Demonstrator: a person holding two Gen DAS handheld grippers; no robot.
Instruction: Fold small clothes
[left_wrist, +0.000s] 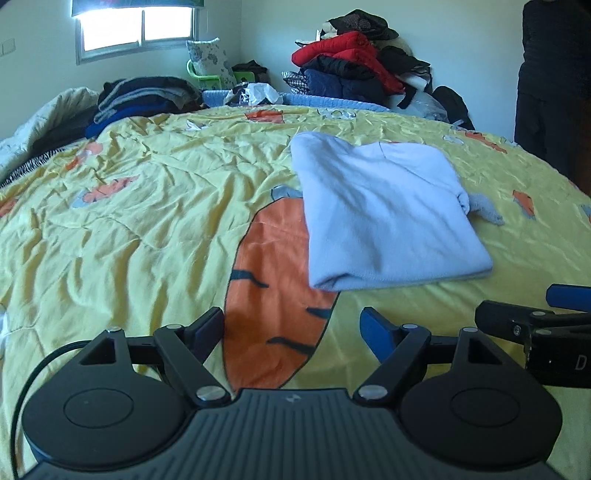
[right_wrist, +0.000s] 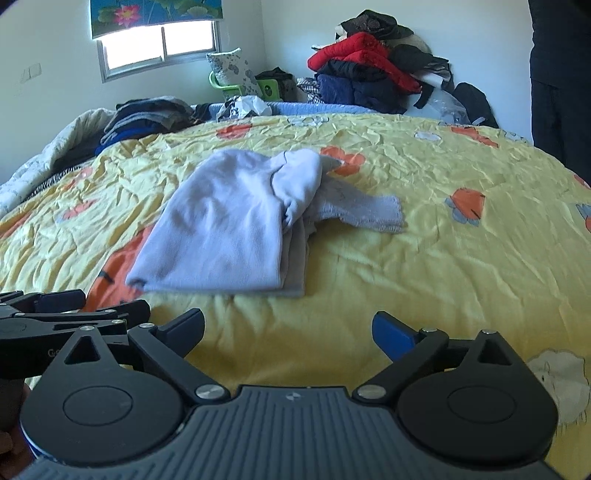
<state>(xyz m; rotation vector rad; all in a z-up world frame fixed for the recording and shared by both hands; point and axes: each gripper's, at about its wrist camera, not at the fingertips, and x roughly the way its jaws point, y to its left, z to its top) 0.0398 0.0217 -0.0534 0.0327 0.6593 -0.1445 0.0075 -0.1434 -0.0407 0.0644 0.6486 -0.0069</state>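
On the yellow carrot-print quilt (left_wrist: 147, 206), taking the big orange carrot (left_wrist: 273, 280) as the mark, the left gripper (left_wrist: 293, 328) hangs low at the carrot's near end with its jaws spread wide and nothing between them, close beside the right gripper (right_wrist: 288, 330), which is just as wide and just as empty. Both sit short of the pale lavender top (right_wrist: 229, 225), which lies across the carrot's far right shoulder, folded lengthwise so one half rests on the other, with a greyer sleeve (right_wrist: 365, 214) trailing out to the right, away from the carrot. I would judge the grippers are held back and open to take the near hem or that loose sleeve for the next fold. Well beyond the carrot, at the quilt's far left edge, a stack of dark folded clothes (left_wrist: 144, 96) sits; farther right a blue knitted basket (right_wrist: 314, 109) lies along the far edge, though I cannot tell its contents, and a heap of red and navy jackets (right_wrist: 369, 70) leans on the wall.
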